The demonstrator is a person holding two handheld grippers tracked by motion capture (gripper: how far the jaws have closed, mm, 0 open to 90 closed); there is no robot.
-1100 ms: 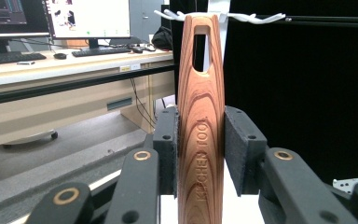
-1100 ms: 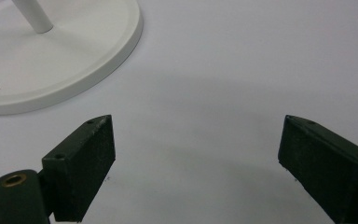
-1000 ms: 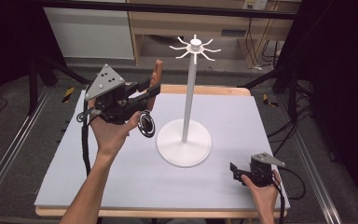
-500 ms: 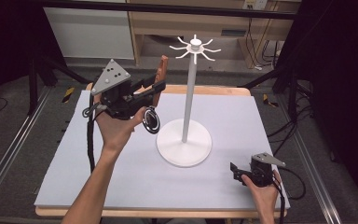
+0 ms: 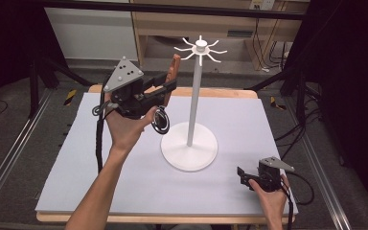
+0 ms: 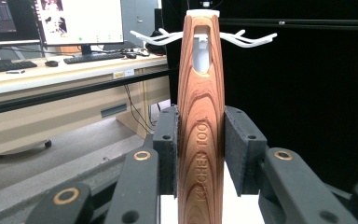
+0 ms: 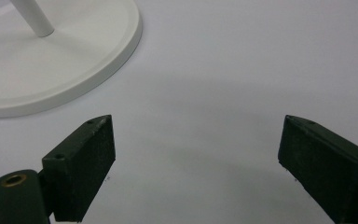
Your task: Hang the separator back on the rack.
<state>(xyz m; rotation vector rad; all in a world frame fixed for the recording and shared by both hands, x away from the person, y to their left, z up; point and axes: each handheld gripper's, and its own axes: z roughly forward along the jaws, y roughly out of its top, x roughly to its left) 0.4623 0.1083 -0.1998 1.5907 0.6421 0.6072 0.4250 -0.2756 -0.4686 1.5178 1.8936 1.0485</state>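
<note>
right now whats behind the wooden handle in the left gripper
Behind the wooden handle stands the white hook stand; its hooks fan out either side, its top cap peeks above. The handle covers its pole.

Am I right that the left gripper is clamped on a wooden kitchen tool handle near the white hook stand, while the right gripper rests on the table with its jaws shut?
Not quite. The right gripper has its jaws wide open over bare table, as the right gripper view shows. The rest holds: the left gripper is clamped on the wooden handle near the white hook stand.
</note>
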